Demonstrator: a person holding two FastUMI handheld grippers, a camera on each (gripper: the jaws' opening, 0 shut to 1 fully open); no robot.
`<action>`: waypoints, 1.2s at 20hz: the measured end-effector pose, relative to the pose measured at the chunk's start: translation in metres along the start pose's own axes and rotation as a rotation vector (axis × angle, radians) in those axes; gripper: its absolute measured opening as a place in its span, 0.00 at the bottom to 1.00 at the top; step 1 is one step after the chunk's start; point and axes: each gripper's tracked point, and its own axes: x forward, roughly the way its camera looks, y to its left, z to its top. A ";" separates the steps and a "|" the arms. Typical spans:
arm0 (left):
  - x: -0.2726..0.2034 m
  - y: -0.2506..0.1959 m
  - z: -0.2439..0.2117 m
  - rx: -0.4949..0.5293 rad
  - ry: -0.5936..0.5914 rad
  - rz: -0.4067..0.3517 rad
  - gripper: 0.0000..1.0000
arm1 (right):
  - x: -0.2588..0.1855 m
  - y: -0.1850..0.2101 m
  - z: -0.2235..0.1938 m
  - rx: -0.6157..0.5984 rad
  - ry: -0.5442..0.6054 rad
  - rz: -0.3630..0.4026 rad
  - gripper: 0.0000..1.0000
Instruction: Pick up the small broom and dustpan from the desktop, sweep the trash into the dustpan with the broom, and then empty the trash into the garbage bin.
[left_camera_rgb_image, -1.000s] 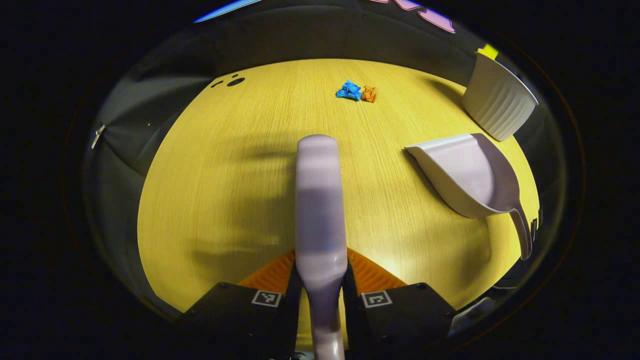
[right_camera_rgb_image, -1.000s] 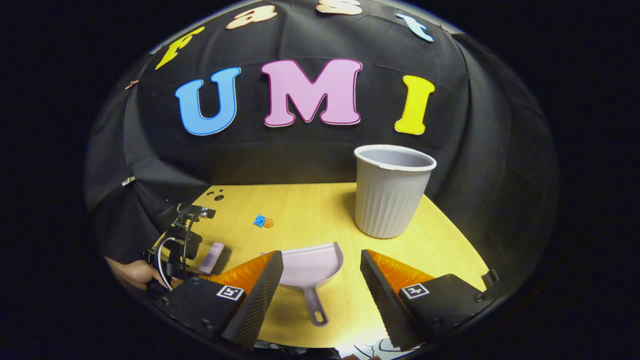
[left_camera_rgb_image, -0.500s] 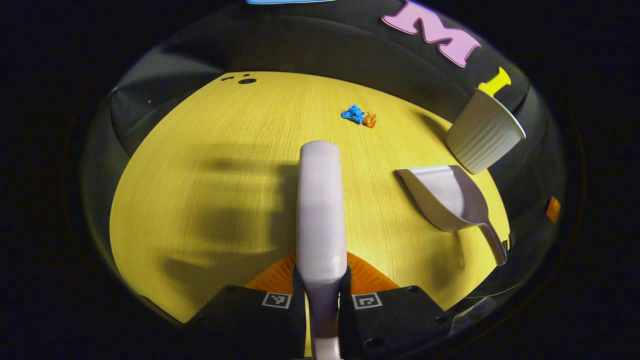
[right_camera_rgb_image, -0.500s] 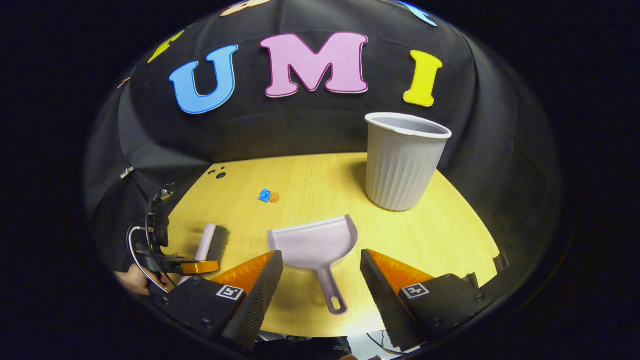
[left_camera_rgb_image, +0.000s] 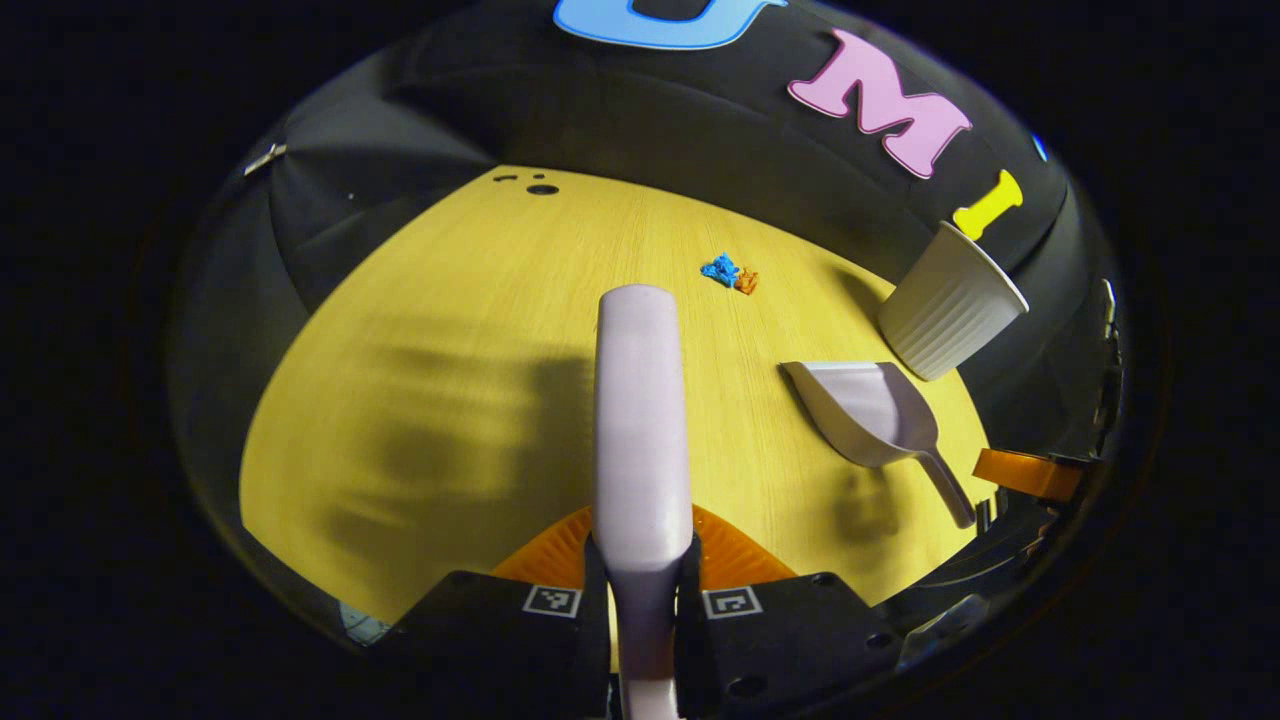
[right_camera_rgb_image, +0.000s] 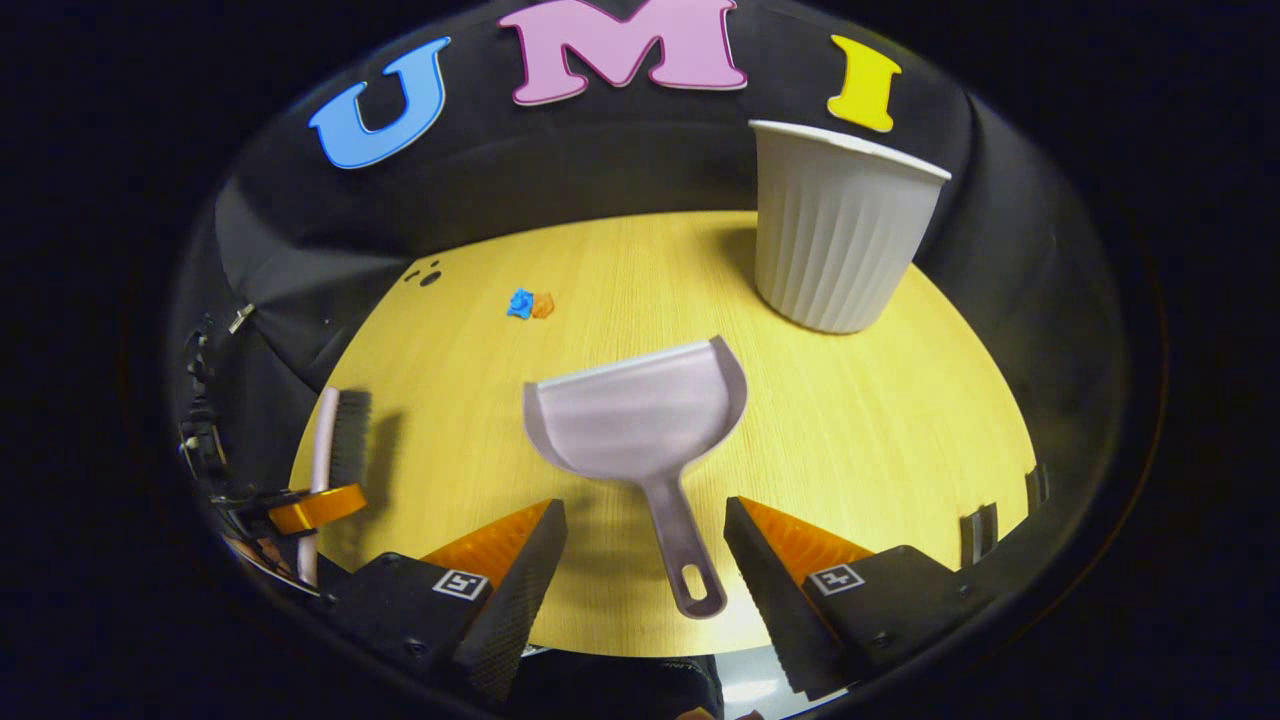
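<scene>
One broom (left_camera_rgb_image: 640, 420), clamped by its handle in the left gripper (left_camera_rgb_image: 643, 590). One dustpan (right_camera_rgb_image: 640, 415) on the table (right_camera_rgb_image: 900, 420), handle between the spread, empty fingers of the right gripper (right_camera_rgb_image: 645, 545). Two paper scraps (right_camera_rgb_image: 530, 304); one bin (right_camera_rgb_image: 835, 240).

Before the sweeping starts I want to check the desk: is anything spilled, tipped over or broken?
Nothing stands out. The garbage bin stands upright, the dustpan lies flat and looks whole, and the two trash scraps sit together on the desktop, as expected.
</scene>
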 end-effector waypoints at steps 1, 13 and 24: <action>-0.007 -0.002 0.003 0.019 -0.011 0.006 0.29 | 0.009 -0.003 -0.007 -0.002 0.025 -0.003 1.00; -0.026 -0.026 0.005 -0.031 0.049 0.047 0.28 | 0.096 -0.016 -0.034 -0.101 0.233 -0.011 0.89; 0.006 -0.021 0.027 -0.017 0.093 0.104 0.30 | 0.098 -0.016 -0.036 -0.212 0.273 0.055 0.43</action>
